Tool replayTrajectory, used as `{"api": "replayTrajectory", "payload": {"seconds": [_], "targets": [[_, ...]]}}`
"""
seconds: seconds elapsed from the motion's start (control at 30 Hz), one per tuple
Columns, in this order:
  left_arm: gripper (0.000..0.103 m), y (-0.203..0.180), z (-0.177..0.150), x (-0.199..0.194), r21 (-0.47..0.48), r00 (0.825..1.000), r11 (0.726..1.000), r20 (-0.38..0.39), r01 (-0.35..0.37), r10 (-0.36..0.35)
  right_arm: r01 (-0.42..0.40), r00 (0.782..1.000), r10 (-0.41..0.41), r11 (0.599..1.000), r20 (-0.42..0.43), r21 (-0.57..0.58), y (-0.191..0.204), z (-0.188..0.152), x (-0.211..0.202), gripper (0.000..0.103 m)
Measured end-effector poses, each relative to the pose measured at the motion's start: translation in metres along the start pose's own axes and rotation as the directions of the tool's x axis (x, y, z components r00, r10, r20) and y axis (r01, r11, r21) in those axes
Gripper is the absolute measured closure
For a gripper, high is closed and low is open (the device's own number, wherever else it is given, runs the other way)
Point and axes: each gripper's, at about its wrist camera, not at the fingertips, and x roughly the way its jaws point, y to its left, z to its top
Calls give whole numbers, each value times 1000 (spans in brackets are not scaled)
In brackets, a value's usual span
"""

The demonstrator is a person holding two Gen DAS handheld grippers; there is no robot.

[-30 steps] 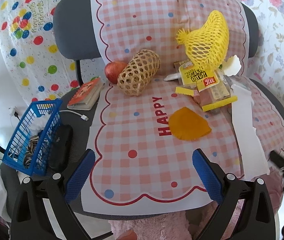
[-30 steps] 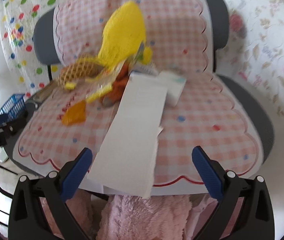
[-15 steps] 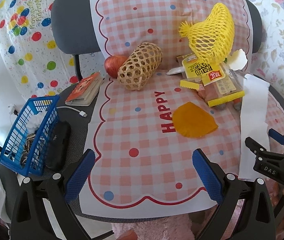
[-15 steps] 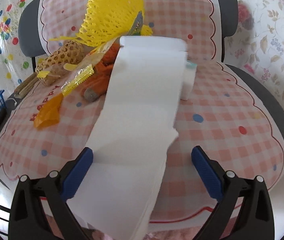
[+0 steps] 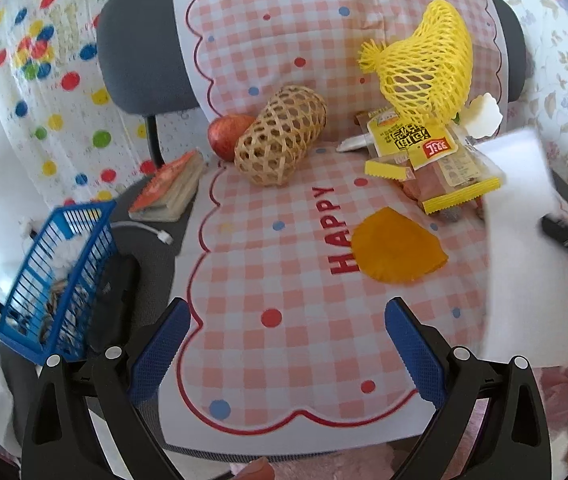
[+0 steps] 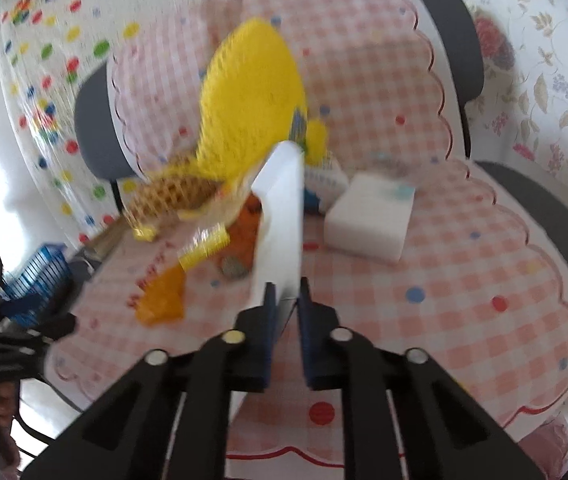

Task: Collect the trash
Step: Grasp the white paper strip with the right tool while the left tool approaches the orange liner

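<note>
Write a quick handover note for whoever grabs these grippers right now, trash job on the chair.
Right gripper: shut on the white paper strip, lifted off the checkered mat.
Left gripper: open, empty, hovering over the mat's front edge.
Left on the mat: orange wrapper, yellow snack packets, yellow foam net.
Blue basket sits off the mat on the left.
Done: strip picked up. Left: drop it off, then collect the rest.

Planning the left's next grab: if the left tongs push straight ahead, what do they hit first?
Probably the checkered cloth itself; beyond it the orange wrapper lies slightly right of the open left tongs. Depth is uncertain.
</note>
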Motion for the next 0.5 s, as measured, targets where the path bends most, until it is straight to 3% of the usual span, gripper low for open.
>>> {"api": "replayTrajectory", "payload": {"seconds": [0.07,0.13,0.27,0.37,0.5], "targets": [[6,-5,2,1,24,1000,1000,13,-6,6,36,999,-36,999,-4,-19,0,8,-9,99],[6,-10,4,3,34,1000,999,-2,17,-17,123,992,-123,990,14,-70,3,17,-23,100],[7,-22,8,14,8,994,995,-47,97,-96,274,962,-269,950,52,-153,3,23,-36,100],[7,-37,12,23,16,994,994,-42,104,-103,296,955,-290,944,58,-148,-11,19,-34,100],[8,-46,21,33,4,994,995,-18,104,-104,255,967,-252,962,42,-101,-25,17,-24,100]]}}
